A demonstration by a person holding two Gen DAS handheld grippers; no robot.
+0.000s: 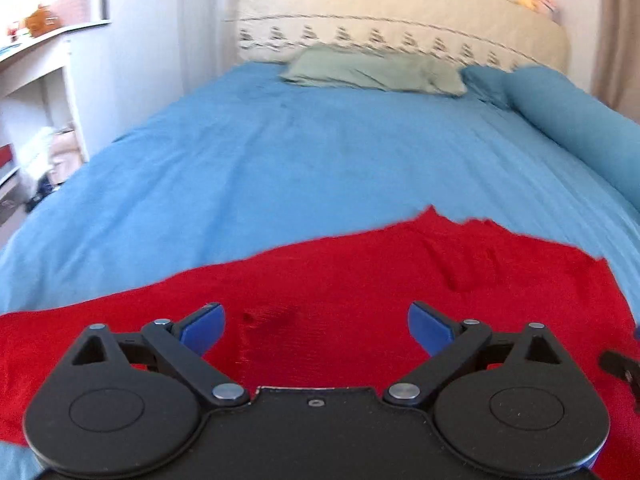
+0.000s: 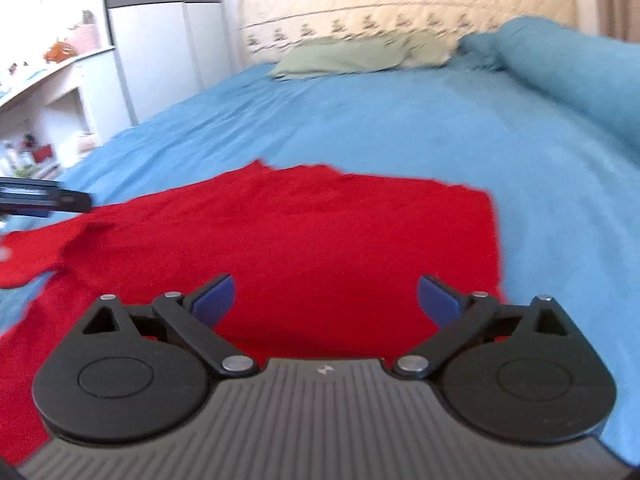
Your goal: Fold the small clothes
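Note:
A red knitted garment (image 1: 360,280) lies spread flat on the blue bedsheet (image 1: 280,160). My left gripper (image 1: 316,324) hangs over its near part with the blue pads wide apart and nothing between them, open. In the right wrist view the same red garment (image 2: 300,240) fills the middle, a sleeve trailing off to the left. My right gripper (image 2: 326,298) stands open above the garment's near right part, holding nothing. The left gripper's tip (image 2: 44,200) shows at the left edge of that view, above the sleeve.
A green pillow (image 1: 372,70) and a blue bolster (image 1: 580,120) lie at the head of the bed by a cream headboard (image 1: 400,12). White shelves and a cabinet (image 1: 48,80) stand off the bed's left side. Blue sheet stretches beyond the garment.

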